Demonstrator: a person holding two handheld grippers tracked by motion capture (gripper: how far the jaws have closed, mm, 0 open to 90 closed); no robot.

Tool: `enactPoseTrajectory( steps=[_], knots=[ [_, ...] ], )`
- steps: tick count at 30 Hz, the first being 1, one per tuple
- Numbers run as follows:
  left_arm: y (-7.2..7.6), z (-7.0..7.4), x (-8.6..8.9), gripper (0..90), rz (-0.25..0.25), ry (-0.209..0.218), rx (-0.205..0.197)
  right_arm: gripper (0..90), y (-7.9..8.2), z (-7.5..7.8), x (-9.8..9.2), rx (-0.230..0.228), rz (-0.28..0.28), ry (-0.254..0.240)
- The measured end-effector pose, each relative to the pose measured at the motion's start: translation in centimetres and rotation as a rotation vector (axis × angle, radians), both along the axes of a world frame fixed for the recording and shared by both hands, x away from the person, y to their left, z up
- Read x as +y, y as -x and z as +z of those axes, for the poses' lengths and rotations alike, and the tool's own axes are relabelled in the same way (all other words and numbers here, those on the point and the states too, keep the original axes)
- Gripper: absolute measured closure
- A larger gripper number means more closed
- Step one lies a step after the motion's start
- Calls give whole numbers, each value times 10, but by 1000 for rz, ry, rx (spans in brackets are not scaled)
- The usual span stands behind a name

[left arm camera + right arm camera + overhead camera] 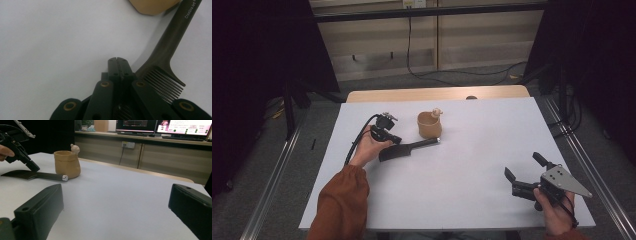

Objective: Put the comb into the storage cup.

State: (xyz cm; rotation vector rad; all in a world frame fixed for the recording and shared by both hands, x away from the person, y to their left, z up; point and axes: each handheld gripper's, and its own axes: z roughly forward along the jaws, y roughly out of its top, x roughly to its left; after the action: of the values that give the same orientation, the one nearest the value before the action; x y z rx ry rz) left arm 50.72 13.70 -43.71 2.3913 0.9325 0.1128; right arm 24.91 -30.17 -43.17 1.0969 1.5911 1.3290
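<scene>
One tan cup (429, 125) touches the comb (407, 149) beside the closed, empty left hand-held gripper (394, 138).

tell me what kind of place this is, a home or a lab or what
Most likely a lab or recording room, not a home. A white table stands between metal rails, monitors sit on a bench behind, and loose cables run across the floor.

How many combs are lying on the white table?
1. The black comb lies on the table, its handle end right beside the tan cup. The left gripper, jaws shut, rests at its toothed end. Nothing seems to hide another.
</scene>
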Motion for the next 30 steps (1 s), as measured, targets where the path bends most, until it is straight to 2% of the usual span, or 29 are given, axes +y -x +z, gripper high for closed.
enactPoseTrajectory(
  steps=[7, 11, 17, 23, 30],
  knots=[
    [1, 1, -1, 900, 1, 2, 15, 0, 0, 0, 0, 1, -1, 0],
    [0, 1, 0, 900, -20, -5, 26, 0, 0, 0, 0, 0, 0, 0],
    [2, 1, -1, 900, -6, 13, 36, 0, 0, 0, 0, 0, 1, 0],
    [4, 2, -3, 900, -34, 4, 31, 0, 0, 0, 0, 0, 0, 1],
    [3, 6, 1, 850, -21, 44, -37, 0, 0, 0, 0, 1, -3, -2]
  ],
)
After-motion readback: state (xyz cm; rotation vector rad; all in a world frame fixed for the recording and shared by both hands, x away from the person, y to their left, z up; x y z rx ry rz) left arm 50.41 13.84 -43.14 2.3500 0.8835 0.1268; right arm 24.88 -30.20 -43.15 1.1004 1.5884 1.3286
